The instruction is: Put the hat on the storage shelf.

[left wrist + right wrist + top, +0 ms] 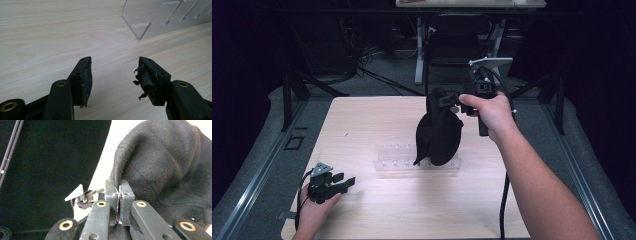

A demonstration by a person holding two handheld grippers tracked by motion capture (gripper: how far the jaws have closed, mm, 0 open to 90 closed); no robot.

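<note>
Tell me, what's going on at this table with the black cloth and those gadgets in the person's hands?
A person holds a pair of tongs in each hand. The right tongs are shut on the top edge of a black cloth, lifting it so it hangs over a clear plastic rack on the wooden table. The left tongs are open, low over the table's near left corner and holding nothing, with the rack ahead of them.

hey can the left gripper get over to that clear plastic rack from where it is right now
Probably yes. The left gripper rests open on the table, with bare wood between it and the clear rack. The black cloth held by the right gripper hangs over the rack's far end only.
</note>
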